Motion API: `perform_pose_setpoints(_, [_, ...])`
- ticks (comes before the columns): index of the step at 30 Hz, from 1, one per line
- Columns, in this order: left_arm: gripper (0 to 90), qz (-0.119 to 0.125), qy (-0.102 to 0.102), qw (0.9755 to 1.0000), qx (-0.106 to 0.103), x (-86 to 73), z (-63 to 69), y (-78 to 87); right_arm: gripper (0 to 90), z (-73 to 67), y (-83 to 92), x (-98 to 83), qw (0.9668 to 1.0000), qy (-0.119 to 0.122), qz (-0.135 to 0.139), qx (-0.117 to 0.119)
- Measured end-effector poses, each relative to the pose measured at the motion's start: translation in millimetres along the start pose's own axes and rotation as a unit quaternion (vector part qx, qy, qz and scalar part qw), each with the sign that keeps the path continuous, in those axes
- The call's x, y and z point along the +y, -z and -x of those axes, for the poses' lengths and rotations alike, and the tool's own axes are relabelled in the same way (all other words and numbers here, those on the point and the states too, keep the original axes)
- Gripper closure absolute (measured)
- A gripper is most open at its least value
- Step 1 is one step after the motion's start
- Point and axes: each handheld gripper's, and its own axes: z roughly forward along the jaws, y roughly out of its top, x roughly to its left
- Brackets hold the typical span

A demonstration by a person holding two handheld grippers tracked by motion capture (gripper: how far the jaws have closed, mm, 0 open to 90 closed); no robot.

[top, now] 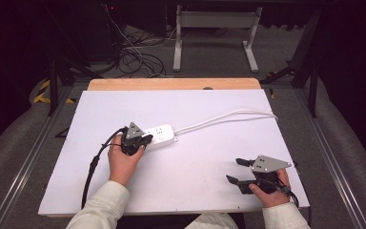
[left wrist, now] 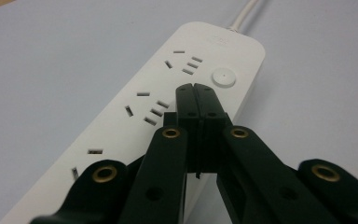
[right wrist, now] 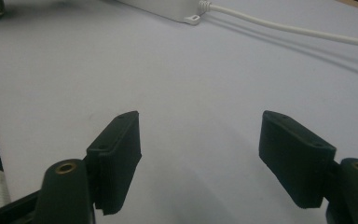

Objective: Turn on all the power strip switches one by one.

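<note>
White power strip [top: 161,134] lies mid-table on white sheet [top: 195,181], its cord [top: 228,116] running off to far right edge. Left gripper [left wrist: 195,88] w/ jaws pressed together, tips over strip just beside round button [left wrist: 223,77]. Right gripper [top: 235,170] near front right, jaws spread wide, nothing btwn them

A lab or recording studio: black curtains [top: 9,57] ring a white-topped work surface [top: 219,157], tangled black cables [top: 133,57] sprawl over grey carpet [top: 209,62], and yellow-black hazard tape [top: 42,91] marks the floor.
</note>
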Motion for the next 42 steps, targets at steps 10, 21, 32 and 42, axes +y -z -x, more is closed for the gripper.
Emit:
perform_pose_setpoints(10, [90.0, 0.012, 0.013, 0.9998, -0.004, -4.9, -0.2, -0.1, 29.9, -0.4, -0.4, -0.1, 1.0000, 0.001, -0.001, 0.001])
perform_pose_setpoints(21, [90.0, 0.005, 0.008, 0.9999, 0.006, -4.2, 3.9, -0.6, 29.9, -0.7, -0.9, -0.1, 1.0000, 0.002, -0.002, 0.002])
perform_pose_setpoints(32, [90.0, 0.040, 0.035, 0.9986, -0.006, 1.7, -2.1, 8.6, 29.9, 0.3, -0.8, -0.3, 1.0000, 0.001, -0.002, 0.001])
perform_pose_setpoints(42, [90.0, 0.048, 0.001, 0.9988, -0.012, 20.4, 9.6, 15.0, 29.8, 0.1, -0.4, -0.3, 1.0000, 0.001, -0.002, 0.001])
